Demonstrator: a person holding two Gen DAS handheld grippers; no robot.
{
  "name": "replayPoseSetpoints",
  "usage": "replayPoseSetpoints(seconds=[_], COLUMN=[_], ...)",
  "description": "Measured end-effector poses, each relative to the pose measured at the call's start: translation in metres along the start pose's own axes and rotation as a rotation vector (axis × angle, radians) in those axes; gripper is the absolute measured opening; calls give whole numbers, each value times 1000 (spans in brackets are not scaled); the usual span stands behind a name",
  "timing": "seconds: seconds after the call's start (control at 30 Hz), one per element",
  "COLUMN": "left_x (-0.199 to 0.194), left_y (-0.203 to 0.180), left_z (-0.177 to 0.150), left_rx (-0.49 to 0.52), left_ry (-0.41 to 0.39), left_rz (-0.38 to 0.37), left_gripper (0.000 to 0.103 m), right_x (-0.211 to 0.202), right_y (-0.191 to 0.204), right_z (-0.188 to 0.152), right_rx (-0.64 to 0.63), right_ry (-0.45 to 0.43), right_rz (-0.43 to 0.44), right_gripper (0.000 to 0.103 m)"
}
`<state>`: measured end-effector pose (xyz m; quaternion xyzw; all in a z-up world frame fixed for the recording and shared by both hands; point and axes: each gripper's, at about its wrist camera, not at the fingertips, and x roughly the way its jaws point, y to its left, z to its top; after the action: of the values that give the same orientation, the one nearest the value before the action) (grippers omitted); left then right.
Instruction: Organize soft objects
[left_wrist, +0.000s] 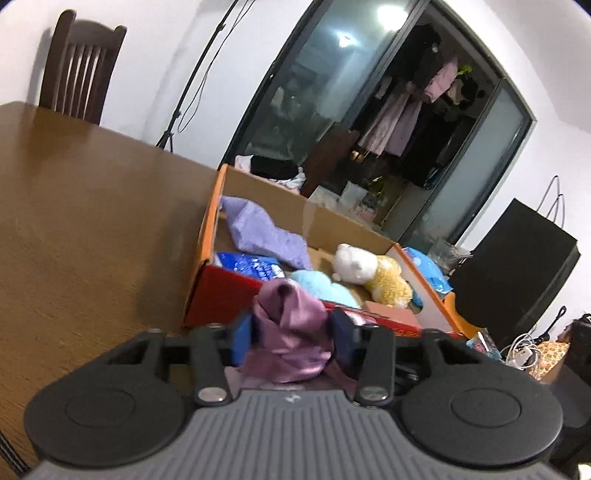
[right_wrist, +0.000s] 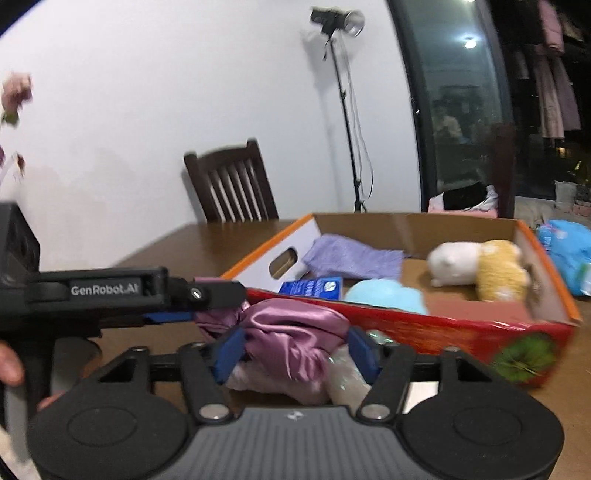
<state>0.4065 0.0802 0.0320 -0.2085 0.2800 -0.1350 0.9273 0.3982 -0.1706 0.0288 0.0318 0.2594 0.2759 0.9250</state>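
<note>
Both wrist views near box (left_wrist: 373, 230), perhaps

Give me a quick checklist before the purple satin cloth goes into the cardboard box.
1. Left hand-held gripper closed on the purple satin cloth: ok.
2. Right hand-held gripper closed on the same cloth: ok.
3. Cloth is short of the cardboard box, in front of its red wall: ok.
4. Free floor space in the box: ok, bare cardboard beside the plush toy.
5. Cloth fully clear of the table: cannot tell, its underside is hidden.
6. Lilac towel and light blue cushion already inside: ok.
</note>
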Motion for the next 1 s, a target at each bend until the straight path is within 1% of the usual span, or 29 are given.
replayPoseSetpoints(seconds=[0.03, 0.1, 0.17, 0.27, 0.3, 0.37, 0.43, 0.5, 0.57, 0.6, 0.63, 0.67, 0.77, 0.83, 0.9, 0.97, 1.0], left_x=[-3, -17, -41, -74, -85, -100, -109, -114, -120, -125, -129, -134, -147, -151, -147, -141, -139], left_y=[0, -3, -9, -26, -34, -44, -53, -58, -61, -62, -64, -66, -73, -76, -82, -81, -81], left_z=[0, -1, -4, -26, -39, -64, -95, -125, -147, -156, -163, -168, -172, -171, -173, -175, -178], left_rx=[0, -15, -6, 5, 23, 35, 24, 23, 28, 34, 39, 43, 87, 105, 109, 103, 102], left_ry=[-12, -39, -72, -84, -76, -64, -21, 36, 81, 92, 96, 90, 61, 40, 51, 75, 88], left_rz=[9, -13, -51, -101, -108, -123, -129, -129, -131, -123, -99, -87, -119, -108, -97, -82, -78], left_gripper=[34, 31, 30, 30, 30, 30, 30, 30, 31, 37, 50, 55, 61, 64, 64, 57, 48], right_x=[5, -4, -27, -78, -94, -120, -142, -159, -173, -180, -187, -196, -222, -226, -214, -195, -186], right_y=[5, 13, 23, 40, 44, 44, 42, 42, 42, 41, 41, 41, 39, 32, 24, 19, 17], right_z=[1, 2, 1, -14, -21, -38, -62, -90, -112, -123, -129, -132, -129, -124, -124, -129, -134], right_rx=[-12, -26, -54, -128, -137, -111, -74, -43, -18, 2, 23, 36, 60, 106, 145, 170, 180], right_ry=[7, -22, -58, -105, -103, -80, -46, 10, 59, 76, 79, 68, -22, -59, -35, 13, 34], right_rz=[-2, 2, 9, 17, 23, 44, 49, 39, 32, 27, 19, 10, -4, -3, -13, -29, -29], right_gripper=[34, 29, 28, 28, 28, 28, 28, 28, 32, 34, 41, 43, 46, 47, 47, 48, 47])
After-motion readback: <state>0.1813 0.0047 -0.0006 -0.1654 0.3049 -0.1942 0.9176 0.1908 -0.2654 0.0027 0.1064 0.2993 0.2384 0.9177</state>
